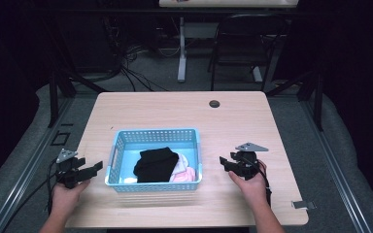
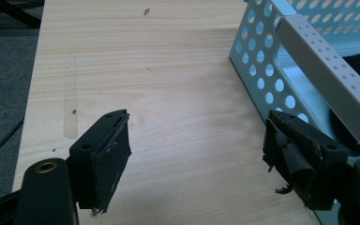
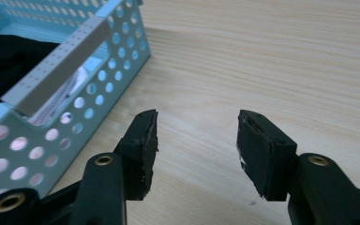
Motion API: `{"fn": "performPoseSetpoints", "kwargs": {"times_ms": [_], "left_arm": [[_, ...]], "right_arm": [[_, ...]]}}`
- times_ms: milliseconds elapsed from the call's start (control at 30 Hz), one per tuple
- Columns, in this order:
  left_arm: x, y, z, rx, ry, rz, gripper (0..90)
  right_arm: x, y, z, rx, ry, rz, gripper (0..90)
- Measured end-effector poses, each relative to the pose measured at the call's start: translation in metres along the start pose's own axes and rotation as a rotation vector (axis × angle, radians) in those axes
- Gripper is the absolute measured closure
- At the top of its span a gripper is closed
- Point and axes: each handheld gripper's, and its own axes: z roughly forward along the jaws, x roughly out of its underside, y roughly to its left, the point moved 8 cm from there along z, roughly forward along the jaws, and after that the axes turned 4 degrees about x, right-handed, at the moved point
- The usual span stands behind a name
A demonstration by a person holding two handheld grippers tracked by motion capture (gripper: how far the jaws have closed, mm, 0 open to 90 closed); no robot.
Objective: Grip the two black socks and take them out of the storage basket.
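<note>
Two hand-held grippers flank a light blue perforated basket [image 1: 155, 138] at the lower middle of the high view. The left gripper [image 1: 94, 169] hovers just beside the basket's left handle [image 2: 326, 77], jaws spread and empty; the right gripper [image 1: 225, 162] waits near the right handle [image 3: 56, 68], jaws likewise wide with nothing between them. Inside the basket lie a black garment [image 1: 155, 164] and a pink and white cloth [image 1: 184, 172]. To lift the basket well, each gripper should probably close squarely on its handle bar, and both should rise together so the load stays level. The wooden table [image 1: 175, 109] around is bare apart from a dark grommet [image 1: 214, 104] at upper middle, well apart; nothing blocks either approach.
</note>
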Motion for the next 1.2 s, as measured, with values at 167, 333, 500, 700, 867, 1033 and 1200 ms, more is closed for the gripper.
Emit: {"fn": "performPoseSetpoints", "kwargs": {"times_ms": [167,333,500,700,867,1033,1200], "left_arm": [[0.001,-0.001,-0.001,0.003,0.002,0.007,23.3],[0.002,-0.002,-0.003,0.005,0.002,0.015,23.6],[0.003,-0.002,-0.004,0.006,-0.001,0.011,23.6],[0.002,-0.001,-0.001,0.004,0.006,0.012,23.6],[0.002,-0.001,-0.001,0.006,0.005,0.009,23.6],[0.001,-0.001,-0.003,0.000,-0.007,0.010,23.6],[0.001,-0.001,-0.005,-0.002,-0.004,0.006,23.6]], "right_arm": [[0.000,-0.001,0.000,0.021,0.009,0.007,49.6],[0.000,0.001,0.002,0.019,0.021,0.000,53.5],[0.002,0.002,0.002,0.023,0.030,-0.025,59.1],[0.002,0.002,0.002,0.003,0.043,-0.003,58.5],[0.004,0.001,0.001,0.002,0.059,0.013,60.2],[-0.001,0.001,-0.001,0.017,0.043,0.002,58.1],[-0.011,0.006,-0.007,0.015,0.050,-0.010,56.3]]}}
